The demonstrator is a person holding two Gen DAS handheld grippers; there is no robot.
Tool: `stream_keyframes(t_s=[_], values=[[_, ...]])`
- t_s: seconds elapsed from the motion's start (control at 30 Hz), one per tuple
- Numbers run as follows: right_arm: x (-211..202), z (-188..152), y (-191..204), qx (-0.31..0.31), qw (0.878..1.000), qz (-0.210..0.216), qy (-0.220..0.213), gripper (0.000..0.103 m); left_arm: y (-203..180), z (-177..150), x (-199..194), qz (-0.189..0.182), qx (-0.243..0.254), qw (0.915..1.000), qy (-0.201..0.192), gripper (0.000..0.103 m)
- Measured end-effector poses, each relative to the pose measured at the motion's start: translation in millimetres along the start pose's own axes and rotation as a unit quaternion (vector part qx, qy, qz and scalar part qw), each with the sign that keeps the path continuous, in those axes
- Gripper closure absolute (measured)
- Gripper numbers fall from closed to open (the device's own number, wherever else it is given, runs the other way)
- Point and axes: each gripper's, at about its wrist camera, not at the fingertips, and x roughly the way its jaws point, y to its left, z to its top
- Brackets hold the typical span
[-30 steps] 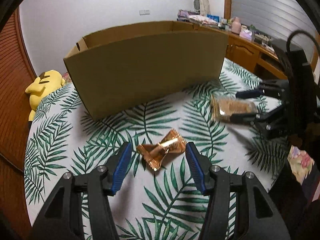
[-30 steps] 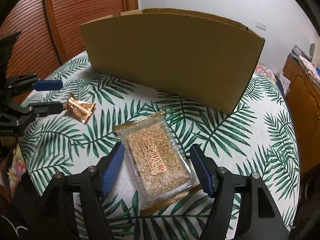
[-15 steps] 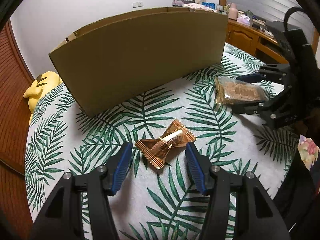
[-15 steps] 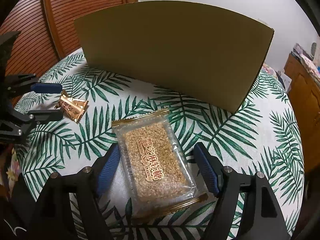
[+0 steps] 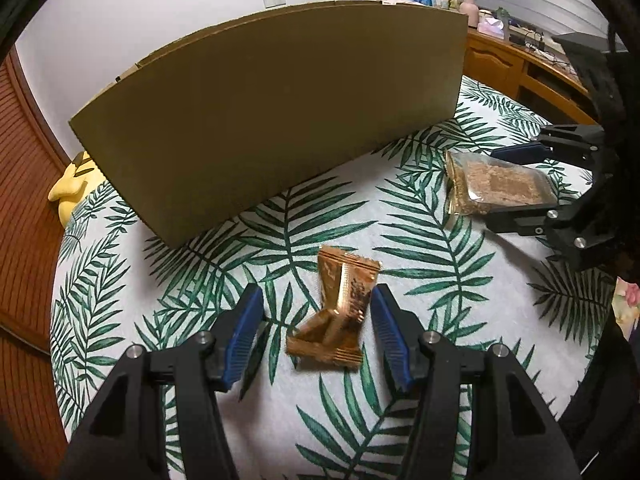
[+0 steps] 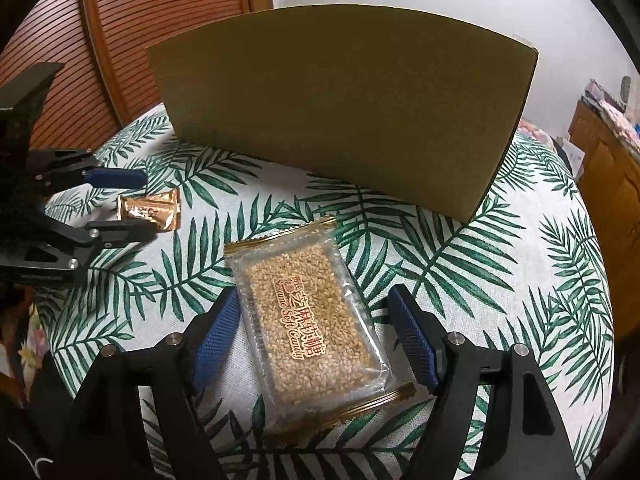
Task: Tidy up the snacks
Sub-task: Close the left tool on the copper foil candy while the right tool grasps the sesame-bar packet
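A gold-wrapped candy (image 5: 336, 312) lies on the palm-leaf tablecloth between the fingers of my left gripper (image 5: 316, 334). It sits close to the right pad, with a gap at the left pad, and the jaws are open. A clear packet of sesame candy (image 6: 308, 320) lies flat between the fingers of my right gripper (image 6: 316, 336), which is open and straddles it with a gap on the right. Each view shows the other gripper: the right gripper (image 5: 508, 186) around the sesame packet (image 5: 496, 184), the left gripper (image 6: 132, 206) around the gold candy (image 6: 152, 212). A tall cardboard box (image 5: 280, 112) stands behind both; its inside is hidden.
The round table's leaf-print cloth (image 5: 420, 264) drops off near the front edge. A yellow plush toy (image 5: 72, 188) lies behind the box (image 6: 344, 120) at the left. A wooden cabinet (image 5: 520, 68) with clutter stands to the right, and a slatted wooden door (image 6: 120, 40) to the left.
My left gripper has come forward and lower, so the gold candy now sits deeper between its fingers and looks turned. The right gripper's jaws have widened around the sesame packet.
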Motion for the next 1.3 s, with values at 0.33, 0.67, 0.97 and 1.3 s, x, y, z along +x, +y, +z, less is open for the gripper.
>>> stream_keyframes(t_s=[0.33, 0.67, 0.97, 1.3], values=[[-1, 0, -2, 0.003, 1.0, 0.003, -0.001, 0.025, 3, -1, 2, -0.008, -0.018, 0.9998, -0.01, 0.047], [-1, -1, -3, 0.002, 1.0, 0.002, 0.0, 0.025, 5, -4, 1, -0.014, -0.034, 0.9992, -0.014, 0.049], [5, 1, 6, -0.016, 1.0, -0.024, 0.008, 0.025, 1, -11, -8, -0.031, -0.04, 0.9984, -0.026, 0.074], [-4, -2, 4, -0.01, 1.0, -0.026, 0.004, 0.059, 3, -7, -27, -0.04, -0.059, 0.9955, -0.062, 0.084]])
